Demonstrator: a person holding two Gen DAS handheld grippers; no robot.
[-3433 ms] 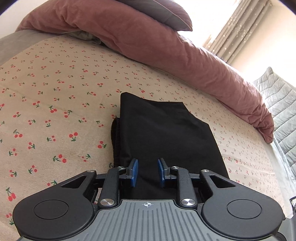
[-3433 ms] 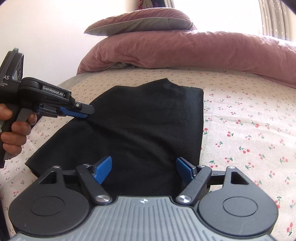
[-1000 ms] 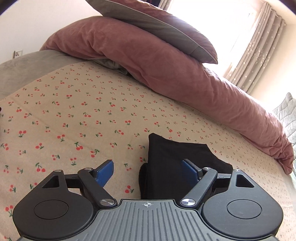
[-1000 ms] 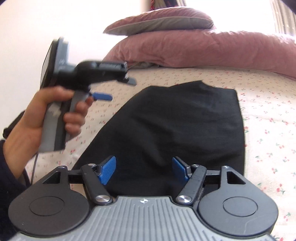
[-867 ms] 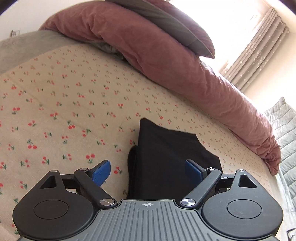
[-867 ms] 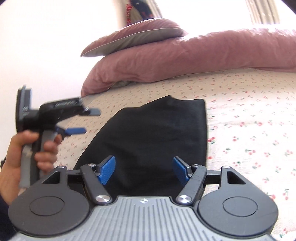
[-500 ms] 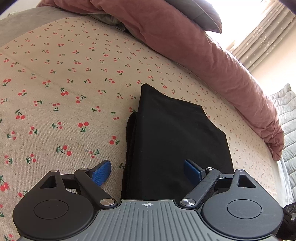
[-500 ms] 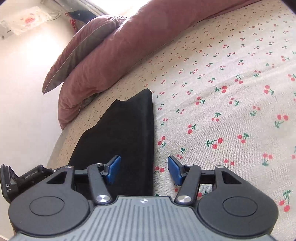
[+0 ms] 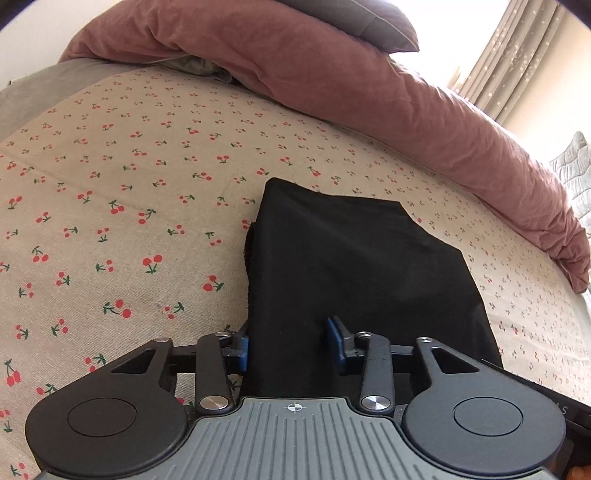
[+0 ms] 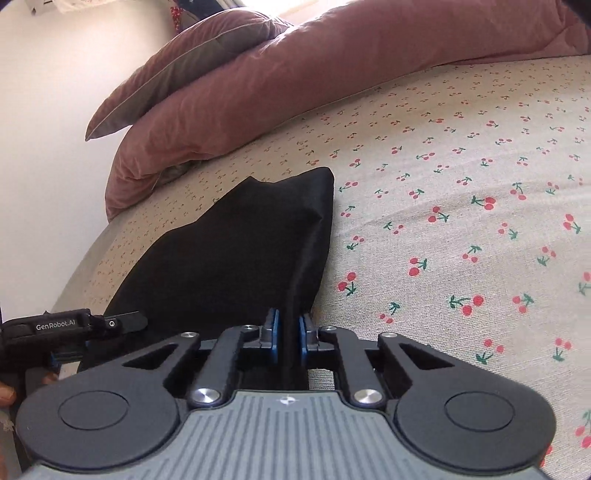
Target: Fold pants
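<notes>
The black pants [image 9: 354, 266] lie folded in a long band on the cherry-print bed sheet [image 9: 110, 221]. My left gripper [image 9: 290, 345] has its blue pads around the near left corner of the pants, the jaws narrowed with cloth between them. My right gripper [image 10: 287, 334] is shut on the near right edge of the pants [image 10: 236, 251], and a ridge of cloth rises from its pads. The left gripper also shows in the right wrist view [image 10: 74, 326] at the near left corner.
A pink duvet [image 9: 332, 81] with a grey pillow [image 9: 354, 18] on it runs along the far side of the bed. Curtains [image 9: 517, 59] hang at the far right. A wall [image 10: 55, 74] stands left of the bed.
Both grippers came down to the near edge of the pants and closed from wide open. The right one now pinches the right edge, the left one has narrowed on the left corner.
</notes>
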